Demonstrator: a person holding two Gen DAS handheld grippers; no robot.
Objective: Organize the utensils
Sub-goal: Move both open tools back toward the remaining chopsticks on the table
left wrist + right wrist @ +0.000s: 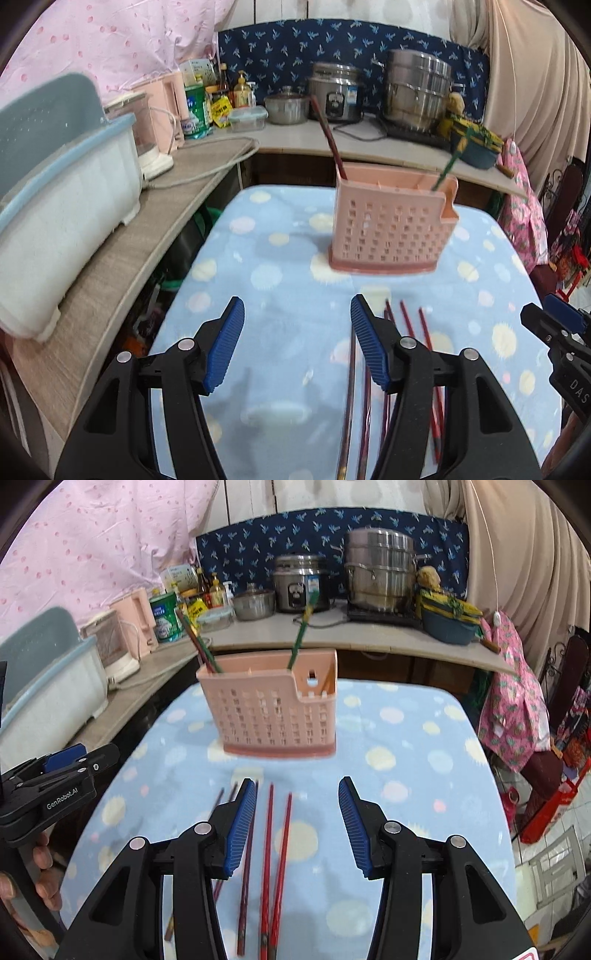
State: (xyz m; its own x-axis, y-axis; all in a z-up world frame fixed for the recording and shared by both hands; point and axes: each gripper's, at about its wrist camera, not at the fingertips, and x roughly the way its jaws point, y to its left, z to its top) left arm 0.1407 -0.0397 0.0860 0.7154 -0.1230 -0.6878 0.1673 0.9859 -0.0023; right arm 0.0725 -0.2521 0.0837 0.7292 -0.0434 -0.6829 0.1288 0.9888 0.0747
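A pink perforated utensil holder (pixel 391 225) (pixel 275 710) stands upright on the blue dotted table cloth (pixel 280 266) (pixel 406 775). A dark red chopstick (pixel 330 142) (pixel 194 642) leans at its left end and a green chopstick (pixel 448 168) (pixel 302 629) at its right. Several red and dark chopsticks (pixel 424 339) (pixel 275 849) lie flat on the cloth in front of the holder. My left gripper (pixel 297 341) is open and empty, left of them. My right gripper (pixel 297 823) is open and empty above them. Each gripper shows at the other view's edge.
A white and blue dish rack (pixel 55 214) (pixel 44 690) sits on the wooden counter at the left. Pots, a rice cooker (pixel 336 96) (pixel 301 583), bottles and a blue bowl (pixel 448 626) stand on the back counter. Pink cloth hangs at the table's right.
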